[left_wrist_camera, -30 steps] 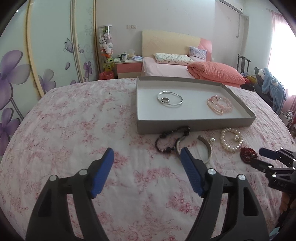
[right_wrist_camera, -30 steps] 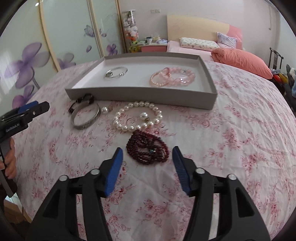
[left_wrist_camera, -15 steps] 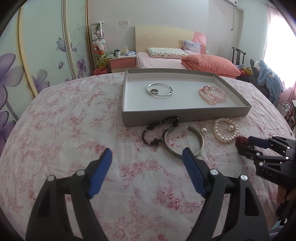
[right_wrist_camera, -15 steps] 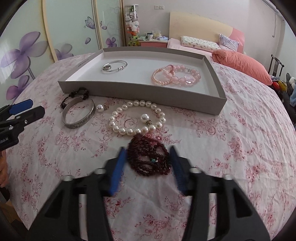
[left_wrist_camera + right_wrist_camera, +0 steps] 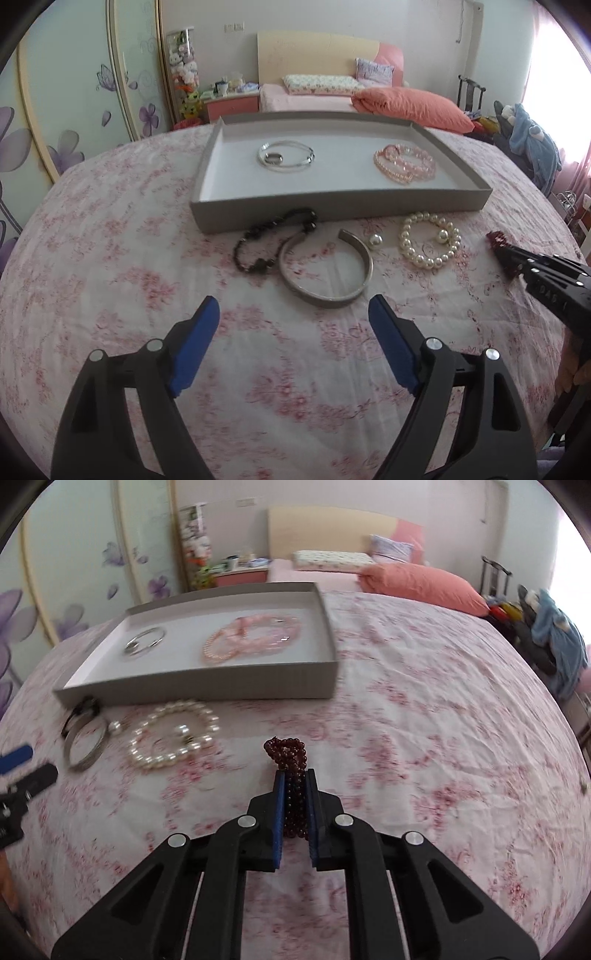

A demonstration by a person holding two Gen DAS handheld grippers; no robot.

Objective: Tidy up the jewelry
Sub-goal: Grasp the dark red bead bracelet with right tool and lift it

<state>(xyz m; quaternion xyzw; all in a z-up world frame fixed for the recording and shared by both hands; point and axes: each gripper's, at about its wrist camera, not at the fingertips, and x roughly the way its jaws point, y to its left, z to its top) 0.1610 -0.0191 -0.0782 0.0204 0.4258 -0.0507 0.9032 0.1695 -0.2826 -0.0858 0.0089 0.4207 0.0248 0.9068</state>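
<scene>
On the floral bedspread (image 5: 424,701), the right gripper (image 5: 294,775) is clamped on a dark red bead bracelet (image 5: 290,755), its blue pads (image 5: 279,812) pressed against the strands while a loop of beads sticks out past the tips. Only the right wrist view shows that grip; from the left wrist camera the same gripper (image 5: 517,260) appears side-on near the bedspread's right edge, with just a tuft of red beads (image 5: 496,238) at its tip. The left gripper (image 5: 293,317) hangs wide apart and holds nothing, just short of a silver cuff bangle (image 5: 325,271). The left view lays out what sits along the gray tray's (image 5: 332,206) near wall: a black bead bracelet (image 5: 273,240) touching the cuff, a loose pearl (image 5: 375,240), and a white pearl bracelet (image 5: 430,242). Inside the tray lie a thin silver bangle (image 5: 286,157) toward the left and a pink bead bracelet (image 5: 404,164) toward the right, with bare floor between them. The right view shows a broad stretch of open bedspread to the right of the tray.
</scene>
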